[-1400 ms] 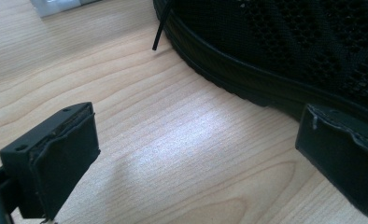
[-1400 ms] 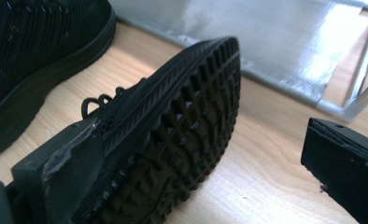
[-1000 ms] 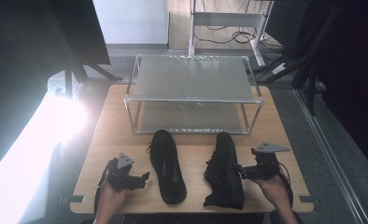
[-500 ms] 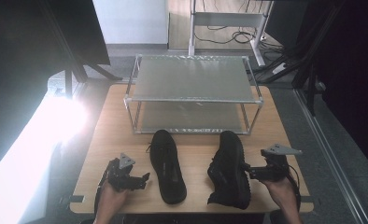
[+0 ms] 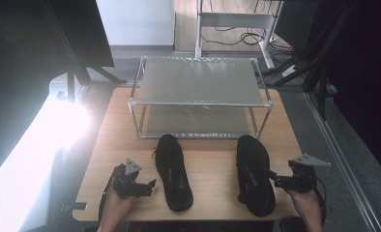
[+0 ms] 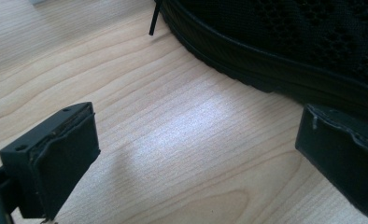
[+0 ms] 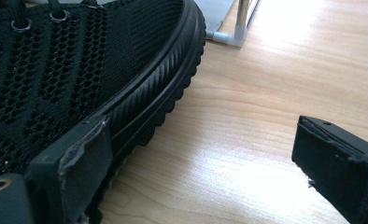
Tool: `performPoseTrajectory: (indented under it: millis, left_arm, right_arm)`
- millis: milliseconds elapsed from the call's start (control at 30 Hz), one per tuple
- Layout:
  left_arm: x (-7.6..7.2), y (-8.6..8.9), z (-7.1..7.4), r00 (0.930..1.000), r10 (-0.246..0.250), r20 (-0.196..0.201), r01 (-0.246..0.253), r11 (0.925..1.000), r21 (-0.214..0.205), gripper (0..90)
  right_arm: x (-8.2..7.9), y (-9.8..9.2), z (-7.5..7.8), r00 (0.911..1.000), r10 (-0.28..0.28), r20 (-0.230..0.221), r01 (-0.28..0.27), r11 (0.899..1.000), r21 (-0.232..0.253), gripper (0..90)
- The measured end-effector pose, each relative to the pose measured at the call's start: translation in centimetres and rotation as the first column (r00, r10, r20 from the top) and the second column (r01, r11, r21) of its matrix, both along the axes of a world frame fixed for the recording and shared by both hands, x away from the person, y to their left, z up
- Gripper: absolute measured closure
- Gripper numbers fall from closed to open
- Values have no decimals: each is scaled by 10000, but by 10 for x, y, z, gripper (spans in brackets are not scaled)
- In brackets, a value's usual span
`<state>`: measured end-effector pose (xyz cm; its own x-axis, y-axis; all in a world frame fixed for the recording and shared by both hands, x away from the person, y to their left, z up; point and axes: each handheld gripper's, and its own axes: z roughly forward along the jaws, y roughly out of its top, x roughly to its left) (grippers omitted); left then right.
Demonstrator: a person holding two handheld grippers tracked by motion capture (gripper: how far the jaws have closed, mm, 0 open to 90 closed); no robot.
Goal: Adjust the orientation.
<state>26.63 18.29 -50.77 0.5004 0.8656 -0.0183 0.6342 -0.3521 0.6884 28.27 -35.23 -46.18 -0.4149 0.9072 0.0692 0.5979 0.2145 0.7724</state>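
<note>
**Right Shoe Repositioned; Both Grippers Unloaded**

Since the earlier high view, the right shoe [image 5: 254,173] lies straighter, its toe now toward the rack [image 5: 198,96], and our right gripper [image 5: 275,180] sits farther toward 3 o'clock, at the shoe's outer edge. Our left gripper [image 5: 147,186] remains where it was.

We hold nothing in either tool. In the right gripper view, the right gripper's jaws stand wide apart; they have just been closing slightly, with bare table [image 7: 266,116] between them. One pad stands in front of the shoe's ribbed sole; we cannot tell whether it touches. In the left gripper view, the left gripper's jaws are also spread, with wood grain between them and the left shoe [image 6: 289,42] at 1 o'clock.

On the table, the left shoe lies at 6 o'clock from the rack's centre and the right shoe at 5 o'clock, well apart, both toes toward the rack's lower shelf.

We judge these risks:
- Closing the right jaws here would catch only the sole edge; the shoe could pivot or slip free.
- Pushing sideways could skid the shoe toward its mate.
- Mesh uppers deform, so a shallow grip may fail on lifting.
</note>
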Motion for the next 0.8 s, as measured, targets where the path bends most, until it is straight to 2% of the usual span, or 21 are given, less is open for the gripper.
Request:
performPoseTrajectory:
  millis: [100, 233, 433, 533, 733, 800]
  left_arm:
    - [0, 1, 0, 10000, 12, -7, -12, 10000, 8, 0]
    - [0, 1, 1, 10000, 14, -5, -14, 10000, 3, 0]
    - [0, 0, 0, 10000, -17, -35, 17, 10000, 35, 0]
    - [0, 0, 0, 10000, -7, -61, 8, 10000, 54, 0]
    - [0, 0, 0, 9993, 135, -360, -132, 9999, 85, 5]
    - [0, -1, 2, 9993, 128, -350, -122, 9998, 162, 15]
  right_arm:
    - [1, -2, -2, 9999, -103, -126, 103, 9999, -62, 42]
    - [3, -8, -9, 9988, -328, -371, 310, 9984, -464, 50]
    - [10, -19, -22, 9951, -514, -841, 472, 9976, -515, 59]
    - [12, -23, -26, 9939, -455, -1000, 451, 9990, -62, 46]
    - [14, -27, -31, 9930, -451, -1093, 466, 9989, 112, 31]
    - [13, -28, -32, 9932, -397, -1090, 414, 9991, 132, 29]
